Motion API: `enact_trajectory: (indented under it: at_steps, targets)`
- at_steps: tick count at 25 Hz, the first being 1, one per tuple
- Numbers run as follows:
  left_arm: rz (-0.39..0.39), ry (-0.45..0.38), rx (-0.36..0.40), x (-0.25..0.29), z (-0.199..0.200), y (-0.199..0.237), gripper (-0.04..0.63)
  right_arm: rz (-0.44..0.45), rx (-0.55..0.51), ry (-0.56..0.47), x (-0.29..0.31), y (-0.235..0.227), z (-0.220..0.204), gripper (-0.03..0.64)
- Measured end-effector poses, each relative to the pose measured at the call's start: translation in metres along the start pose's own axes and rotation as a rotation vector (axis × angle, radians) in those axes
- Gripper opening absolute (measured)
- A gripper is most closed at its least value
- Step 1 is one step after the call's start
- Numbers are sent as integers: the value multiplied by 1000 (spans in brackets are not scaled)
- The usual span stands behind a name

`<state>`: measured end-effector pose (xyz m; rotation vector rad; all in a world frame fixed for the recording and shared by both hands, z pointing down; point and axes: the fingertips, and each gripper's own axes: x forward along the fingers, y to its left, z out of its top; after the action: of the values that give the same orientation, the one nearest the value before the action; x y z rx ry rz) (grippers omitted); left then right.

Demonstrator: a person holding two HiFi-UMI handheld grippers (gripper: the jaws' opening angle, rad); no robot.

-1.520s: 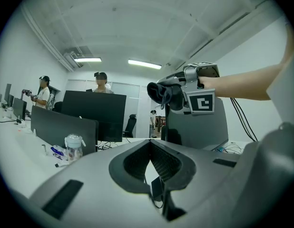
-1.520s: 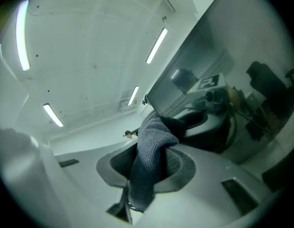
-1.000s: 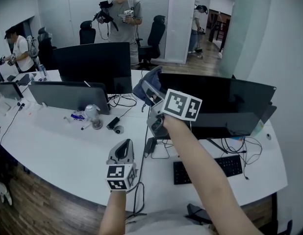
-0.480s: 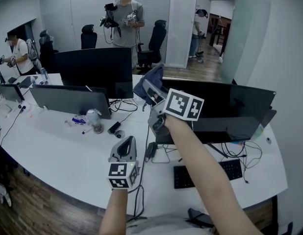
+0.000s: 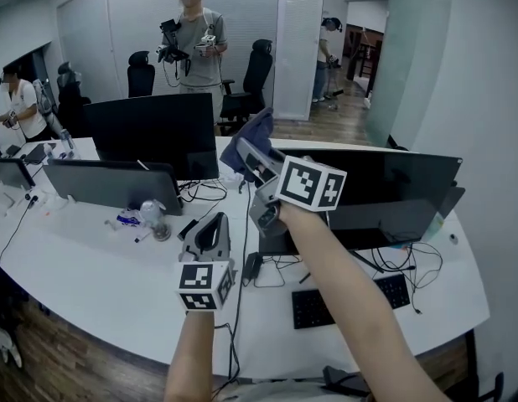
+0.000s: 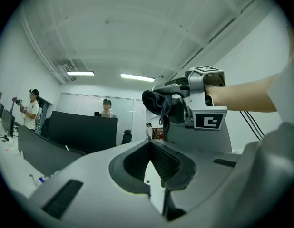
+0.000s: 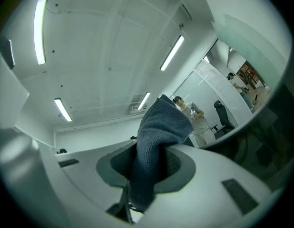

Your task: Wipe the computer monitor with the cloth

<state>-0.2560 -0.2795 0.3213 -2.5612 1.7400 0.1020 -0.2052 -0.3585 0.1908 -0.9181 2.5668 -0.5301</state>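
While the right tool (image 5: 252,159) squeezes the dark blue cloth (image 5: 249,134) tight between its jaws, the cloth sticks up out of the tip like a little flag. The right gripper view shows the same thing: the cloth (image 7: 159,127) is bunched in the jaws and the free end flops over the top.

The cloth sits near the middle of the frame, a bit to the left. It is just by the upper left corner of the black computer monitor (image 5: 393,191). I cannot tell if it touches the monitor yet. It looks a little above and to the left of the corner.

The left tool (image 5: 210,234) is low in the middle of the frame, over the white surface (image 5: 91,266). Its jaws are pressed together with nothing in them, as the left gripper view (image 6: 151,161) shows.

Compared with one second ago, the left tool has come up a bit in the frame. The right tool and the cloth are in almost the same spot. The whole view has tipped up a little, so the monitor sits lower in the frame and the head of the person standing (image 5: 192,48) at the top now shows. Against the monitor, the cloth looks a little higher than before.

I think the wiping has not really started. The cloth is only being brought to the top corner, which is a good place to begin a wipe across the dark screen.
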Motion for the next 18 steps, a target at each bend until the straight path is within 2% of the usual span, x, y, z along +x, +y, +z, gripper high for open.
enact_trajectory:
  at_steps: [6,13,18]
  targets:
    - [-27,-17,-21,12,17,-6,9,9,-65,-2,-10,5,16,95]
    - [-73,-12,-33,16,20,-29,9,-17,-251,40,-27,10,17,97]
    - [-98,-17,-39,12,19,-46,9,-20,-292,19,-47,14,21,97]
